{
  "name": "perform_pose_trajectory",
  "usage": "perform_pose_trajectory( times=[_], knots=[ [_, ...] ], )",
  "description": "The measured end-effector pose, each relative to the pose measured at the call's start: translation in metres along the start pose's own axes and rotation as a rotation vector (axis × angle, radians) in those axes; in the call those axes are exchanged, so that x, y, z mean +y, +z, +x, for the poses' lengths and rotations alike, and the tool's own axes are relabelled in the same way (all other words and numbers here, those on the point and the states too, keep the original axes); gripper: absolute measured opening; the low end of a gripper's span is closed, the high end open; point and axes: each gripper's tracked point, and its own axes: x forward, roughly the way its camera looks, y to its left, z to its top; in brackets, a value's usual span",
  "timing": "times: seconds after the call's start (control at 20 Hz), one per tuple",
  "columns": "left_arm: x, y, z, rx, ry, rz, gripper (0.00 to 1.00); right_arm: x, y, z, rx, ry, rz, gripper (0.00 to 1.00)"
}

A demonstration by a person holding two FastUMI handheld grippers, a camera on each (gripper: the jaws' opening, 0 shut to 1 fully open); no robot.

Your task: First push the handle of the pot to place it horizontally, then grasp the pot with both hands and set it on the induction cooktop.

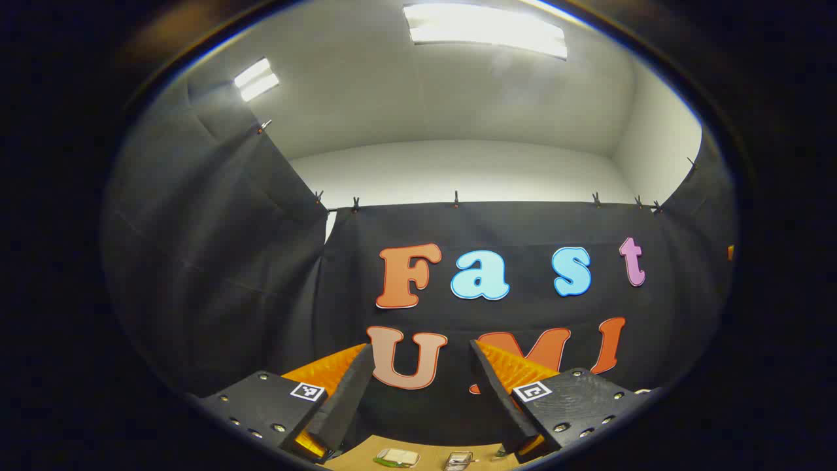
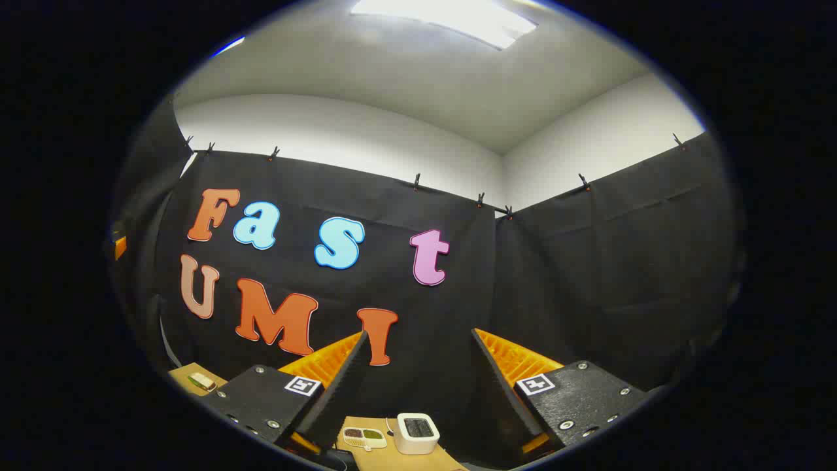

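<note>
My left claw [image 1: 418,399] stands with its fingers spread wide and nothing between them, raised and aimed at the black cloth wall rather than down at the work. My right claw [image 2: 418,386] is the same: fingers well apart, empty, tilted up toward the booth's corner.

Below the left one I see a strip of the wooden table [image 1: 356,458] with a small flat white item [image 1: 397,456] and a clip-like thing [image 1: 459,460] lying on it, too small to name. Below the right one the table carries a small white box with a dark screen [image 2: 417,432] and, just beside it, a little tray with brown and green patches [image 2: 364,435]. A small object [image 2: 202,381] lies at the far left edge.

The pot and the cooktop lie somewhere beneath where I am looking, so I cannot say where they sit or how the pot looks. I judge a pot to be stiff, fairly heavy and smooth-sided, so likely slippery. I would nudge the handle near its free end, then take the pot with one claw on each side of the rim.
</note>
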Motion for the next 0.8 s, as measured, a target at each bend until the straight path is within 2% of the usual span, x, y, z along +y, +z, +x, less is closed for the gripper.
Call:
perform_pose_trajectory(
  times=[0.45, 0.8],
  knots=[
    [-0.003, -0.011, 0.0, 0.038, 0.046, 0.03, 0.88, 0.002, -0.003, 0.006, -0.013, 0.017, -0.005, 0.93],
    [-0.042, -0.019, 0.003, 0.071, -0.039, 0.024, 0.88, -0.003, -0.01, 0.008, -0.019, 0.008, -0.031, 0.95]
  ],
)
